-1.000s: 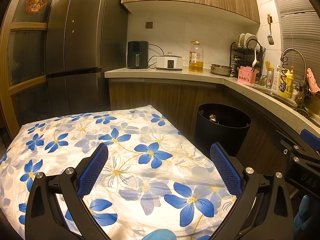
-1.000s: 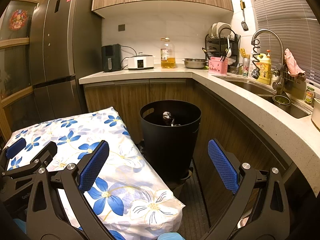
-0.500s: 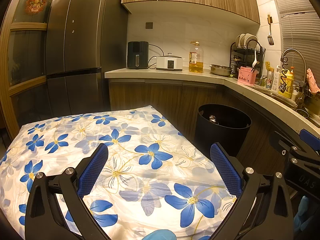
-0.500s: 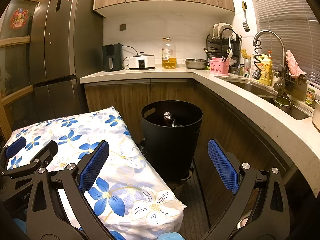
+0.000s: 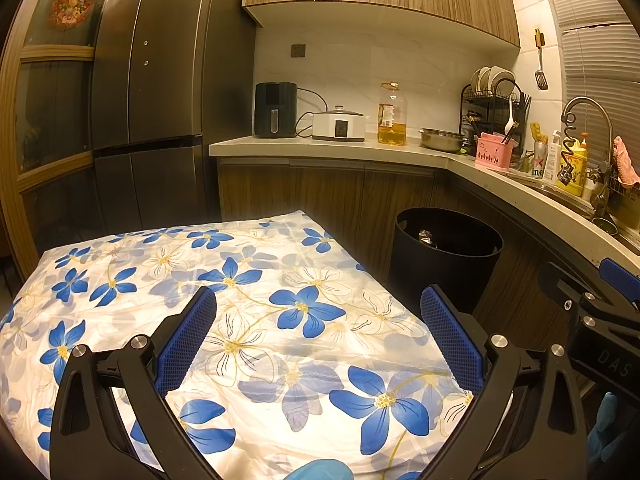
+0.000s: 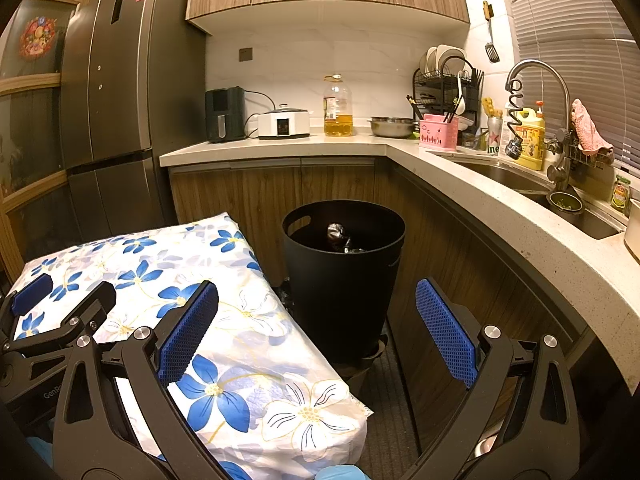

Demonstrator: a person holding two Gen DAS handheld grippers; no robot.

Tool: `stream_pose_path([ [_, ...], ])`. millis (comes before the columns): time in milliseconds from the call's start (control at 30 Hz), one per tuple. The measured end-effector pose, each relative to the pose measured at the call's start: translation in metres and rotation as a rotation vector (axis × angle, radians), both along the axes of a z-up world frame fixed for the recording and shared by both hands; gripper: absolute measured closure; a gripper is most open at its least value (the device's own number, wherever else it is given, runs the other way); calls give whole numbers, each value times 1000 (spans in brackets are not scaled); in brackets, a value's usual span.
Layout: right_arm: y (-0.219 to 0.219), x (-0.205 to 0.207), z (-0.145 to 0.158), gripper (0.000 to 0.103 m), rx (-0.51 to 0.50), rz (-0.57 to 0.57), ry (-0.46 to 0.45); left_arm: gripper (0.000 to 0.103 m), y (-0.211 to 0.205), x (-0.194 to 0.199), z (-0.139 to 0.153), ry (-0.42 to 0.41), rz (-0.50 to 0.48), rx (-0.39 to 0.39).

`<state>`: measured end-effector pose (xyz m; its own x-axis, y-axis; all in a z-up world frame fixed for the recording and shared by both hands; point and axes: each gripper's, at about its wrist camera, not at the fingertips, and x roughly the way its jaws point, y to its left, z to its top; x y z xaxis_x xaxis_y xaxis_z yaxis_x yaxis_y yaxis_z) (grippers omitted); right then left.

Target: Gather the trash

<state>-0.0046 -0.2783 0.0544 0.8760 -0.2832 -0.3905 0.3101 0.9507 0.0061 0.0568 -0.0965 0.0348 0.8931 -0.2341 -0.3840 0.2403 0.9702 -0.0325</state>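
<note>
Closest to me, the left gripper (image 5: pixel 318 320) hangs over the flowered tablecloth (image 5: pixel 248 280) with its jaws spread wide and nothing between the blue pads (image 5: pixel 188 336). The right gripper (image 6: pixel 316 320) is beside it, just off the table's right edge, jaws equally wide and holding nothing; its left pad sits above the cloth's corner and its right pad above the dark floor (image 6: pixel 384 408) by the cabinets. In the left wrist view the right gripper's black frame (image 5: pixel 596 320) shows at the right border, and in the right wrist view the left one's frame (image 6: pixel 60 320) shows at the left border, so the two are side by side. A bit of blue glove (image 6: pixel 340 472) peeks in at the bottom. Just past the table's far right corner stands the black trash bin (image 6: pixel 342 276), on the floor against the wooden cabinet fronts (image 6: pixel 256 204). Inside it, near the back wall, lies a crumpled shiny piece of trash (image 6: pixel 338 236). Beyond, the counter (image 6: pixel 280 146) carries a black air fryer (image 6: pixel 225 114), a white cooker (image 6: pixel 284 122), a bottle of oil (image 6: pixel 338 108), a steel bowl (image 6: pixel 392 126), a pink utensil caddy (image 6: pixel 438 132) and a dish rack (image 6: pixel 444 76). To the right are the sink (image 6: pixel 516 180) and its tall faucet (image 6: pixel 536 76); to the left, the dark fridge (image 6: pixel 120 112).
</note>
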Motion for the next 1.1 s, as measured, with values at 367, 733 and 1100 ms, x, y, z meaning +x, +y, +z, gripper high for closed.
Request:
stream_pose_path([
  [367, 1, 1, -1, 5, 0, 1, 2, 6, 0, 0, 1, -3, -1, 0],
  [733, 2, 1, -1, 5, 0, 1, 3, 6, 2, 1, 2, -4, -6, 0],
  [1100, 4, 2, -3, 5, 1, 2, 5, 6, 2, 0, 0, -3, -8, -1],
])
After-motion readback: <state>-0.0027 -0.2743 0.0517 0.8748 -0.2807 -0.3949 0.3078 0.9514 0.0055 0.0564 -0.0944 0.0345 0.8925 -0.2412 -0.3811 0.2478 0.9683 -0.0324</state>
